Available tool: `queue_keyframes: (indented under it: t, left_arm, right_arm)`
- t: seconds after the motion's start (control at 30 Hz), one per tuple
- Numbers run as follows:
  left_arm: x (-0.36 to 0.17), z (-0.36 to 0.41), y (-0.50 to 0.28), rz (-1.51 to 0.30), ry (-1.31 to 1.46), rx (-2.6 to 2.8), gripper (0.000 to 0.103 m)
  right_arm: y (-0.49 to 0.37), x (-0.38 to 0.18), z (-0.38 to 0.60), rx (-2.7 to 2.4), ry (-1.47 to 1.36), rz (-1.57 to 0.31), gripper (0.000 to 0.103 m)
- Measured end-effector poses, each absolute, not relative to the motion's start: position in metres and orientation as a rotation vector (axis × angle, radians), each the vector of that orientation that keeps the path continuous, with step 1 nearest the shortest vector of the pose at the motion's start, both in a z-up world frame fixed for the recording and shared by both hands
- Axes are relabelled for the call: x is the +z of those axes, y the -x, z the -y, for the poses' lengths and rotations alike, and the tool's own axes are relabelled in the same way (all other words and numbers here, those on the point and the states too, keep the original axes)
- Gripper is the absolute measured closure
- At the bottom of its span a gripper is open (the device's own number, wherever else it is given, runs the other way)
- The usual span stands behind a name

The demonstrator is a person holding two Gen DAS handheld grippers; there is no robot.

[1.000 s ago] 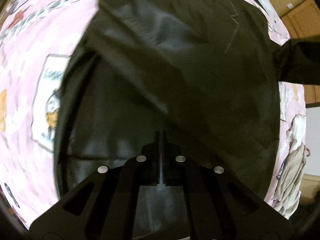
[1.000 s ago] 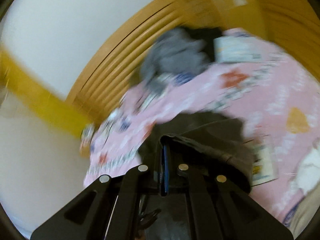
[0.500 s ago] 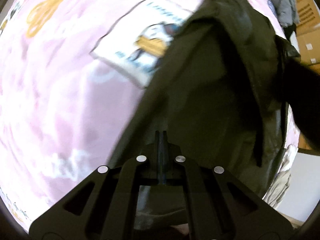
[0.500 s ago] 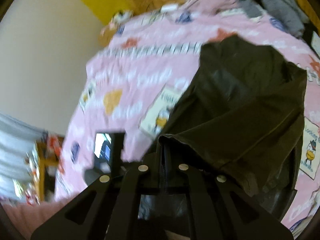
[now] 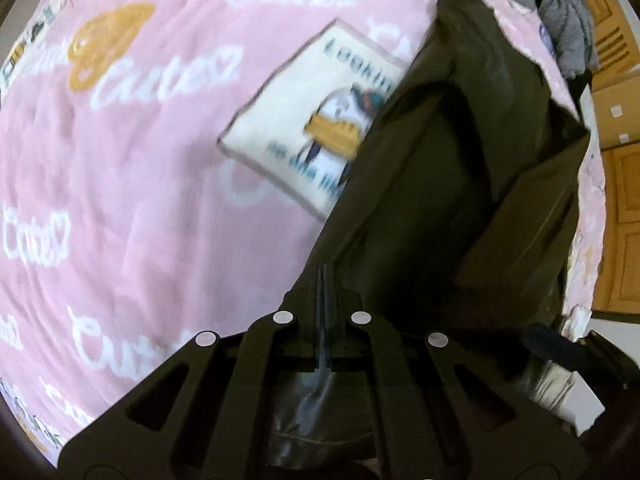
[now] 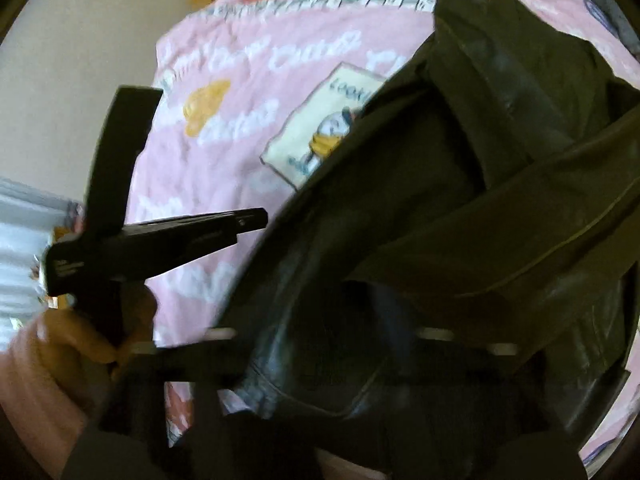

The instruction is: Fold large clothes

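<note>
Your left tool (image 5: 325,280) is pinched on the dark garment (image 5: 460,184), whose length runs ahead and rightward over the pink bed (image 5: 140,184); the right tool's (image 6: 320,344) grip I cannot tell.

left gripper (image 5: 323,276) fingers pressed together on edge of dark jacket (image 5: 460,184) | jacket runs from fingertips toward 1 o'clock, folded over itself, on pink blanket (image 5: 132,184) | cartoon patch (image 5: 312,128) at 12, part-covered by jacket | grey garment (image 5: 560,8) bunched at 1-2 o'clock edge | frame slightly blurred
</note>
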State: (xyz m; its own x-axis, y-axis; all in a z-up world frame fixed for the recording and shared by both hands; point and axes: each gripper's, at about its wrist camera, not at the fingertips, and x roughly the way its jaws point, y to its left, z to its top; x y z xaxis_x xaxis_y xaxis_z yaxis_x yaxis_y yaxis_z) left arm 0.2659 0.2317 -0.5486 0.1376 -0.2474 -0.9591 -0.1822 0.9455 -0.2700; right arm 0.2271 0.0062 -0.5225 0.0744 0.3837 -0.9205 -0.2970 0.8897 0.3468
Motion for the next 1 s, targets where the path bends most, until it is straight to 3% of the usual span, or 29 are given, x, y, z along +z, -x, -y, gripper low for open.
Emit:
queue_keyframes:
  t: [0.17,0.27,0.3,0.37,0.4,0.47,0.53,0.8,1.0]
  left_arm:
    - [-0.495,-0.223,-0.292,-1.295,0.365,-0.04,0.102]
    - [-0.481,-0.195,-0.309,-1.277,0.399,-0.156,0.102]
    - [-0.483,-0.18,-0.314,-1.296,0.387,-0.202,0.102]
    - [-0.495,-0.14,-0.323,-1.329,0.348,-0.323,0.102]
    - [-0.503,-0.122,-0.325,-1.352,0.326,-0.359,0.102]
    - [-0.53,-0.083,-0.326,-1.422,0.323,-0.459,0.102]
    - [-0.554,-0.057,-0.322,-1.471,0.301,-0.499,0.102]
    - [-0.637,-0.036,-0.302,-1.634,0.279,-0.389,0.101]
    - [-0.637,-0.043,-0.272,-1.599,0.243,-0.339,0.099]
  right_arm:
    - [-0.259,-0.446,0.061,0.514,-0.225,-1.243,0.027]
    - [-0.31,-0.417,0.132,0.302,-0.171,-1.122,0.029]
    - [-0.338,-0.417,0.158,0.187,-0.099,-1.114,0.034]
    - [-0.392,-0.428,0.198,0.039,0.025,-1.157,0.055]
    - [-0.416,-0.436,0.214,0.015,0.054,-1.184,0.059]
    - [-0.469,-0.46,0.244,-0.067,0.135,-1.268,0.085]
    - [-0.505,-0.484,0.262,-0.112,0.184,-1.342,0.098]
    - [-0.563,-0.602,0.281,-0.068,0.088,-1.675,0.102]
    - [-0.585,-0.653,0.294,-0.113,-0.147,-1.673,0.102]
